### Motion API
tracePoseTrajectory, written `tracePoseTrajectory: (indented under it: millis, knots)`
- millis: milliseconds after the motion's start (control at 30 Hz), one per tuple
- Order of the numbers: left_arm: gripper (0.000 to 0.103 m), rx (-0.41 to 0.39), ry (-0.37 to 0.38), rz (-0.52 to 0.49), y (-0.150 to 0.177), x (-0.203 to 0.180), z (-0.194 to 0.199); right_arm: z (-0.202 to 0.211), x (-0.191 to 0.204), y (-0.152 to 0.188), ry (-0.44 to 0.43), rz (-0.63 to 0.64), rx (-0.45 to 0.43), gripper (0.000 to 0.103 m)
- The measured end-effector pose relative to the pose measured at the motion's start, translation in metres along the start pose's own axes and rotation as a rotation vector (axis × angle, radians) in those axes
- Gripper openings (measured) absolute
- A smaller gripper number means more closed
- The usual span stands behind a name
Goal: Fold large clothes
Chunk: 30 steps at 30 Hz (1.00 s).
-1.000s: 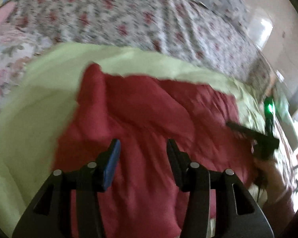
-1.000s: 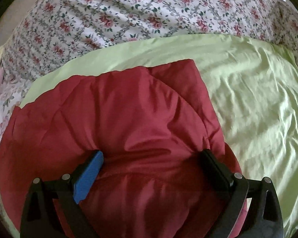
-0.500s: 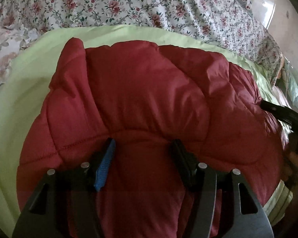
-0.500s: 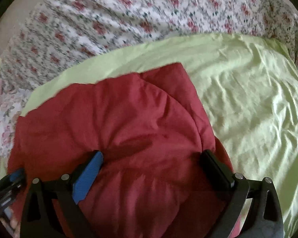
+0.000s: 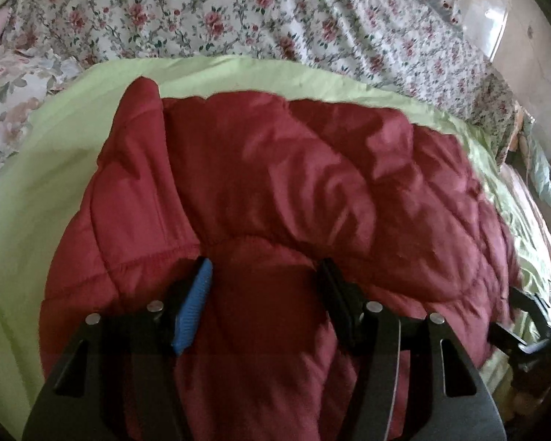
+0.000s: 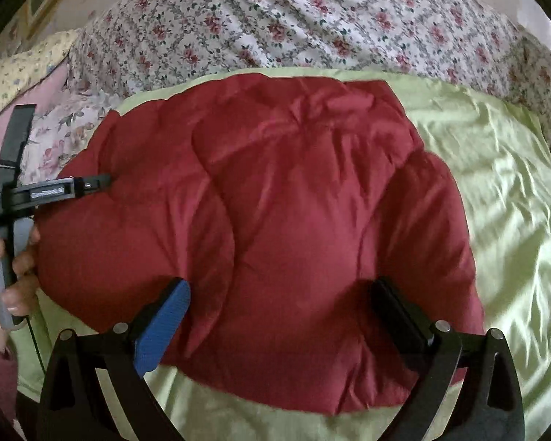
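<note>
Right wrist view: red quilted jacket at frame centre, on the green sheet.
We see the right gripper spread wide, the left gripper half open; both straddle padding, neither visibly pinching.

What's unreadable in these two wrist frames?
- Red jacket, left wrist view: near edge hidden behind the left gripper; whether the jaws pinch fabric is unclear.
- Right gripper, same view: cut off by the right edge.
- Jacket's sleeves, right wrist view: not distinguishable among the puffy folds.
- Left gripper's label: too small to read.
</note>
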<state>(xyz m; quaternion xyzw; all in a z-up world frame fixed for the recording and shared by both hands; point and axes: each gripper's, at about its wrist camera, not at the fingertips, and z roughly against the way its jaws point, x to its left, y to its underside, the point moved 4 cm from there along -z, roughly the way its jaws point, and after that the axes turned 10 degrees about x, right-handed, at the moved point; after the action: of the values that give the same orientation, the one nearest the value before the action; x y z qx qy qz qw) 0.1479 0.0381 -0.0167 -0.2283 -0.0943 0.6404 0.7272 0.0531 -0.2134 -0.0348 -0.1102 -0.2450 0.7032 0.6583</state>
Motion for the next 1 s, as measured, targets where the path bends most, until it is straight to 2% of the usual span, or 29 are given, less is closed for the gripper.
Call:
tracePoseTrajectory:
  millis: [167,267,433,667,833,1000]
  knots:
    - [0.062,-0.031,-0.005,0.002,0.027,-0.012,0.042,0.000,-0.002,0.000,0.004,-0.008,-0.008,0.099]
    - [0.069,-0.030,-0.011,0.043,0.047,-0.010,0.057,-0.001,0.000,0.004,0.005,-0.012,-0.022,0.099]
    - [0.073,0.009,-0.050,0.096,0.069,-0.009,0.054,-0.001,0.000,0.007,-0.003,-0.014,-0.033,0.100]
    - [0.083,0.031,-0.190,0.059,0.060,-0.021,0.029,0.009,0.005,0.008,-0.005,-0.023,-0.043,0.100]
    - [0.088,0.026,-0.223,0.056,0.057,-0.022,0.023,0.017,0.022,0.005,-0.038,0.031,-0.063,0.100]
    - [0.092,0.032,-0.213,0.054,0.053,-0.018,0.019,-0.008,0.019,-0.014,0.032,0.078,-0.024,0.102]
